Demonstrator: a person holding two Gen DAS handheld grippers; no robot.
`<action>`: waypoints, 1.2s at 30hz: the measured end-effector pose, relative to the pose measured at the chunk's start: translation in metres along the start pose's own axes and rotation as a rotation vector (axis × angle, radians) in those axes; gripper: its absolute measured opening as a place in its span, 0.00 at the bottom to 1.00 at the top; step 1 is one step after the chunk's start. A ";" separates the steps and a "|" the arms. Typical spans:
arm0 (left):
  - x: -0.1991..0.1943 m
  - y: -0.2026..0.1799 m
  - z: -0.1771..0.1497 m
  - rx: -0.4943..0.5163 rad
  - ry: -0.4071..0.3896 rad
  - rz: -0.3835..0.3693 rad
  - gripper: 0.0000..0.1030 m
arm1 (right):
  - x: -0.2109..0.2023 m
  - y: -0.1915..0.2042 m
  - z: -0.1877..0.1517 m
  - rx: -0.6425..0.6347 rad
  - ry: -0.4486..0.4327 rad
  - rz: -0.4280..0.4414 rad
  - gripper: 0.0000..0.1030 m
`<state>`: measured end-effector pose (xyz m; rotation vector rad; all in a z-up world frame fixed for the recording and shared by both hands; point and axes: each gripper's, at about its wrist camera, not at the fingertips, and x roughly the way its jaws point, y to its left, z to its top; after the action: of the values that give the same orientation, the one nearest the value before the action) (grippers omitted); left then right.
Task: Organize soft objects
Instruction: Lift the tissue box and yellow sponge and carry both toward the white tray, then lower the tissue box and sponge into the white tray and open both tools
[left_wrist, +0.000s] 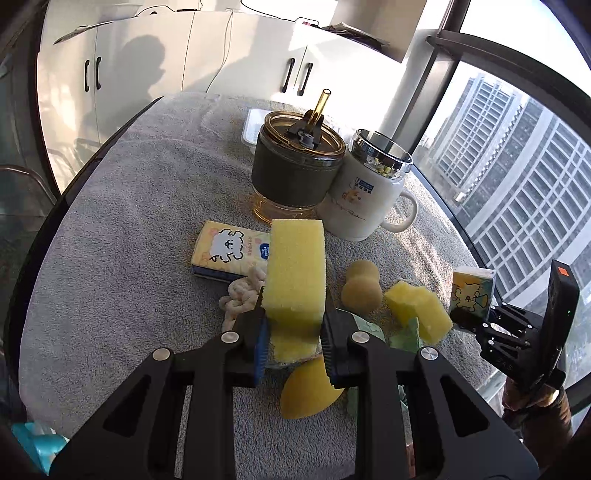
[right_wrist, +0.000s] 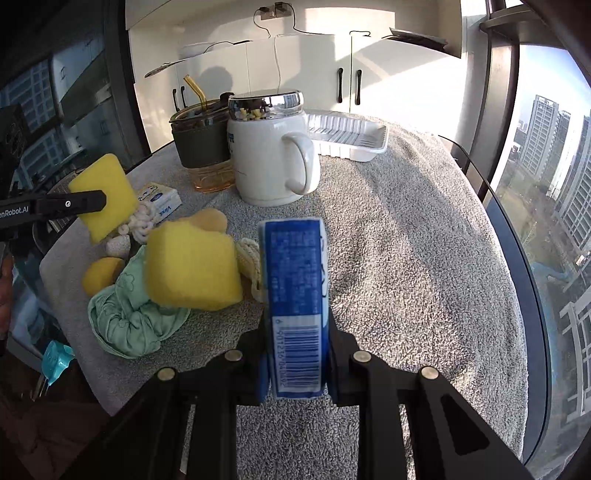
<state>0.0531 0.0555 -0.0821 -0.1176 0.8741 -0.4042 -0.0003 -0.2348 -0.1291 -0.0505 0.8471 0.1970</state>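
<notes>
Light: bright daytime sun, coming in through the big window (left_wrist: 517, 177) on the right side.
Shadows: a dark person shape on the white cabinet doors (left_wrist: 155, 66); long shadows across the gray towel (right_wrist: 406, 258) next to the white mug (right_wrist: 271, 158).
Glare: very white wall above the cabinets, washed out; shiny spots on the mug's silver lid.
Blur: the loose yellow sponge (right_wrist: 192, 267) left of the mug looks soft and smeared.
Edges: bent and curved lines, dark corners.
</notes>
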 end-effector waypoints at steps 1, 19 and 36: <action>-0.001 0.006 0.001 -0.005 -0.004 0.014 0.21 | -0.001 -0.005 0.001 0.013 0.003 -0.008 0.25; 0.020 0.120 0.068 -0.100 -0.059 0.210 0.21 | 0.034 -0.091 0.053 0.132 0.101 -0.168 0.25; 0.117 0.149 0.186 0.080 -0.044 0.282 0.21 | 0.100 -0.145 0.158 0.096 0.101 -0.225 0.25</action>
<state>0.3069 0.1351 -0.0865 0.0700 0.8162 -0.1717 0.2084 -0.3423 -0.1042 -0.0655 0.9433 -0.0585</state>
